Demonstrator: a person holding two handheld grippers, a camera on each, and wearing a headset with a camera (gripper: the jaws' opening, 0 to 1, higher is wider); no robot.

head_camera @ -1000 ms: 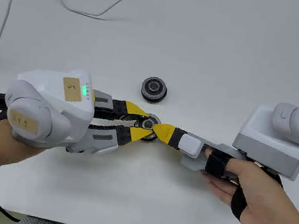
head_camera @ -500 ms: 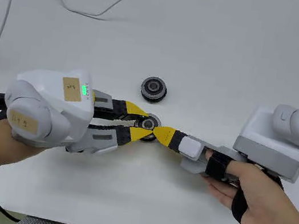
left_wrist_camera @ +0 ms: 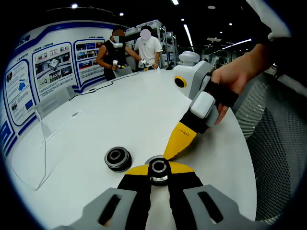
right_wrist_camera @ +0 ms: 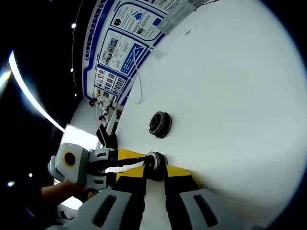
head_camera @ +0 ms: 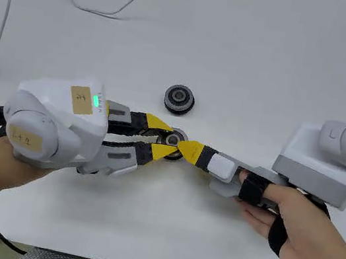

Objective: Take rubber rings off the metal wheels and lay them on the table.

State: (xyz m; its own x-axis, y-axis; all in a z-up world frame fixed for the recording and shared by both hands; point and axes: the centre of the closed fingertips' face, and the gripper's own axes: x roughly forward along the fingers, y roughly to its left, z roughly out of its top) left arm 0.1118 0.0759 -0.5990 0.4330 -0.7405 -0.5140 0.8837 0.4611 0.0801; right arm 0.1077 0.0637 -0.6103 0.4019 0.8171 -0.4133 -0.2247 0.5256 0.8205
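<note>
Head view: we keep the left hand-held gripper clamped on a wheel on the tabletop, the right hand-held gripper nipping its rim, barely shifted; the ring looks still on. Left gripper view: jaws grip the wheel. Right gripper view: jaws pinch it; second wheel beyond.

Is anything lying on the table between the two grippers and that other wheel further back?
Nothing visible does. The far wheel lies alone on the bare table, just beyond the held wheel that the left gripper and right gripper clamp between them. The strip of table between the two wheels is clear.
</note>
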